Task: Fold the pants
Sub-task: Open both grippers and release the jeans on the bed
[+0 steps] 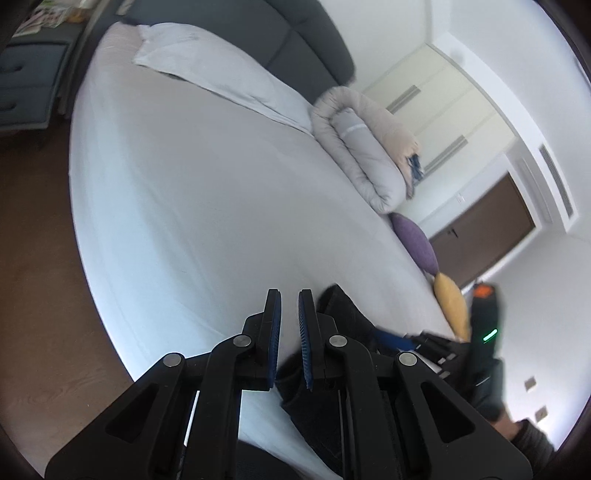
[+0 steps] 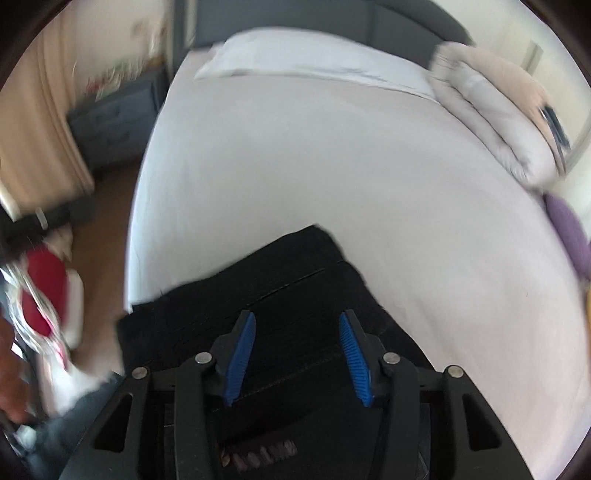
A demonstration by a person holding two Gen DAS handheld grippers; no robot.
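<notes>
Closest to me, my left gripper (image 1: 290,299) has its blue pads drawn nearly together with only a thin slit between them and nothing caught there; it hangs over the near edge of the bed (image 1: 207,206), with pale sheet under the tips. Just to its right in the left wrist view lie the black pants (image 1: 345,317), partly hidden behind the gripper's linkage. My right gripper (image 2: 297,325) sits with its jaws about half apart, the two blue pads clear of any cloth, hovering directly over the pants (image 2: 280,280). From the right wrist view the pants read as a dark, roughly rectangular stack with a visible fold line across the top, resting at the near edge of the mattress, one corner reaching the side of the bed. The other gripper's body, with a green light and an orange patch, shows at the right of the left wrist view, but that part is blurred. Farther on, the sheet stretches bare toward the headboard (image 1: 295,33). Along the far right side a yellow cushion (image 1: 452,306) and a purple cushion (image 1: 415,240) lie one after the other, then a rolled duvet (image 1: 362,155). At the head end lies a long white pillow (image 1: 221,74), and beyond the bed's left corner stands a grey nightstand (image 1: 26,85).
</notes>
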